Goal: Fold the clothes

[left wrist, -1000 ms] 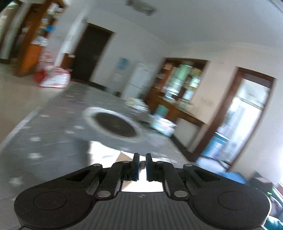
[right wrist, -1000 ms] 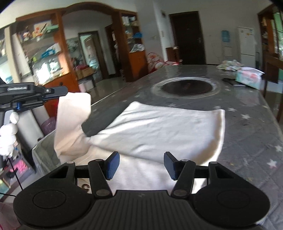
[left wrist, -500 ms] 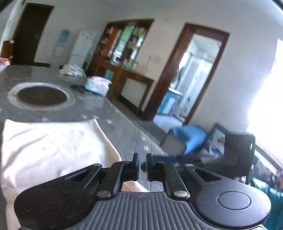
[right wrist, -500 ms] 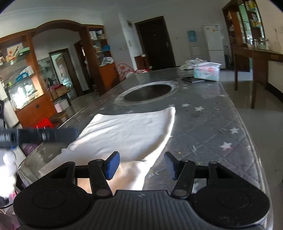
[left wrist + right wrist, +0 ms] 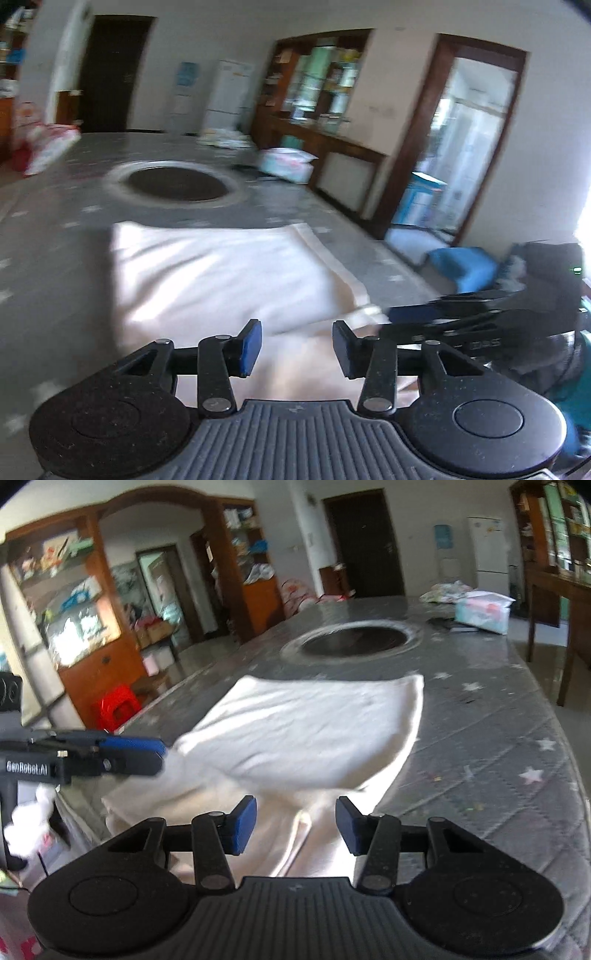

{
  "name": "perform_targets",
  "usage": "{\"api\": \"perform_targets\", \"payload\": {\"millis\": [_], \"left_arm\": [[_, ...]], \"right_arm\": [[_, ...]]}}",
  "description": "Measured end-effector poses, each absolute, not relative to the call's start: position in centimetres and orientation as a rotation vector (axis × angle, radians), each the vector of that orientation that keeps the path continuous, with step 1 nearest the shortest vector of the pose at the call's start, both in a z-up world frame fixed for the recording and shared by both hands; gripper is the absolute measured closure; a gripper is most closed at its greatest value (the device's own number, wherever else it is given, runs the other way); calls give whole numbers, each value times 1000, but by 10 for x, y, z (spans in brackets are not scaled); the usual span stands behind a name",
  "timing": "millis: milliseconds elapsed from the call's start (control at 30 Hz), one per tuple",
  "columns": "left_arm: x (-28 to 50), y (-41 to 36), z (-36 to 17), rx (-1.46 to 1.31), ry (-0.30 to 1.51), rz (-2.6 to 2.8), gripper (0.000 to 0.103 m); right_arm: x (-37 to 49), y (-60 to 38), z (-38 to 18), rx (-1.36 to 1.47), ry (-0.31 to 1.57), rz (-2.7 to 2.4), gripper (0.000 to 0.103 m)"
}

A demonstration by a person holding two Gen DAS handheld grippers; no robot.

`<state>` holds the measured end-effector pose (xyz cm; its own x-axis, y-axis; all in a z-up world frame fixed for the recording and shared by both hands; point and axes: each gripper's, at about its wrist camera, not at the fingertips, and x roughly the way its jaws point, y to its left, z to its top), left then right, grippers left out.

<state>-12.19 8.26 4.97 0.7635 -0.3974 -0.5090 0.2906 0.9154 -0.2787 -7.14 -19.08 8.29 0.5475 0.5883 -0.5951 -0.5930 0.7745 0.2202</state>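
A cream garment lies folded on the grey star-patterned table, its near part hanging toward the front edge. My left gripper hovers over the near part with its jaws opening; the cloth lies below the blue pads and they do not press it. In the right wrist view the same garment fills the middle, and my right gripper stands just above its near folds, jaws closing slightly but still apart from the cloth. Each gripper shows in the other view: the right gripper and the left gripper.
A round dark recess sits in the table beyond the garment. A tissue pack and a bundle of cloth lie at the far end. A red stool and shelves stand left of the table, a blue seat on its right.
The left gripper carried the lifted flap across, laid it on the garment and its jaws opened off it. The right gripper's jaws narrowed a little. Both views swung.
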Motion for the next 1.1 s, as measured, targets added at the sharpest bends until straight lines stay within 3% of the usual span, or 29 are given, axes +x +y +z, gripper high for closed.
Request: {"api": "perform_targets", "payload": {"millis": [233,400,500,867,1100], "left_arm": [[-149,132,39,-191,615,-222,55],[-158,141,32,-182,640,-212,51],[-160,142,27,-180,654,-224,51],[-162,142,22,-170,676,-247,53],[-163,142,27,-131,687,-255,53]], "right_arm": [[-74,-173,71,-84,753,711,63],[-74,-167,72,-125,754,695,89],[-74,-166,75,-131,746,683,94],[-87,-161,113,-232,582,630,96],[-76,-161,90,-245,665,583,92]]}}
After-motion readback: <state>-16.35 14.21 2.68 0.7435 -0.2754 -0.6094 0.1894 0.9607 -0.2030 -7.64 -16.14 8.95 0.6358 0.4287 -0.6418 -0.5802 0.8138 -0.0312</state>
